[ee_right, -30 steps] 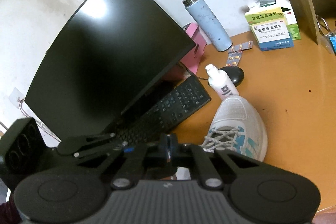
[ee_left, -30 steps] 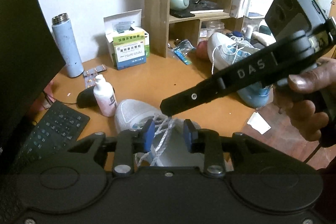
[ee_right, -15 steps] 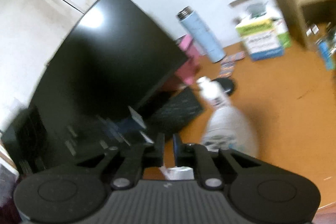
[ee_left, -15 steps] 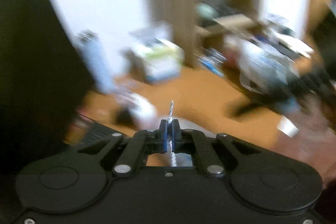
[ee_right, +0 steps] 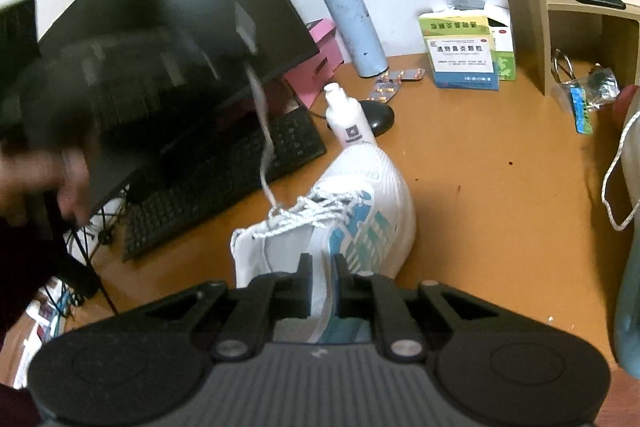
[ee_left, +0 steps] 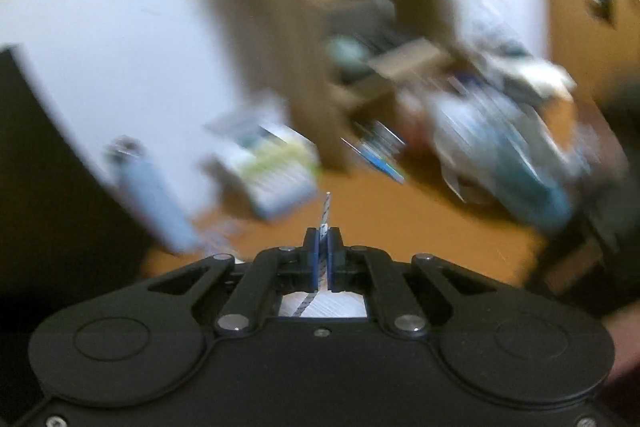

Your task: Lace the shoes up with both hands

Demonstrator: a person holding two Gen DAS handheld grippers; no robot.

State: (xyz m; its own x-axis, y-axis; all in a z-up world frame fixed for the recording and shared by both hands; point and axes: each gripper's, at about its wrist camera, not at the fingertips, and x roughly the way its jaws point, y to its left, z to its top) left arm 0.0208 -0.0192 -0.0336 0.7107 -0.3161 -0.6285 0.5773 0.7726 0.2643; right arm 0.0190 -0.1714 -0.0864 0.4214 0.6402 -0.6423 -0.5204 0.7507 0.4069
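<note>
**Ana:** On the desk (ee_right: 480, 187), right in front of the right gripper (ee_right: 322, 279), lies the white shoe (ee_right: 360, 211) with blue and teal stripes on its side. Toe toward the wall, heel toward the camera.

**Ben:** And the lace (ee_right: 262, 131)?

**Ana:** One end runs up and to the left from the top eyelets, taut, across the front of the monitor (ee_right: 160, 27). It ends at a blurred dark shape there, the left gripper, with a hand (ee_right: 48, 183) smeared below it.

**Ben:** Is the left one holding it?

**Ana:** Yes. From the left wrist, the left gripper (ee_left: 323, 259) has its blue pads pressed together on the lace (ee_left: 326, 211); the tip sticks up past them, and more lace shows below through the frame's opening. Everything beyond is motion blur.

**Ben:** The right gripper?

**Ana:** Its jaws stand a narrow way apart with nothing between them. They hover just above the shoe's heel side; I can't tell whether they touch it.

**Ben:** What else is around?

**Ana:** A keyboard (ee_right: 224, 179) left of the shoe, a white bottle (ee_right: 350, 119) just past the toe, a mouse (ee_right: 378, 115) beside that, a blue flask (ee_right: 354, 23) by the wall, and a medicine box (ee_right: 460, 55). A second shoe (ee_right: 628, 267) is at the right edge, its lace (ee_right: 614, 183) hanging loose.
</note>
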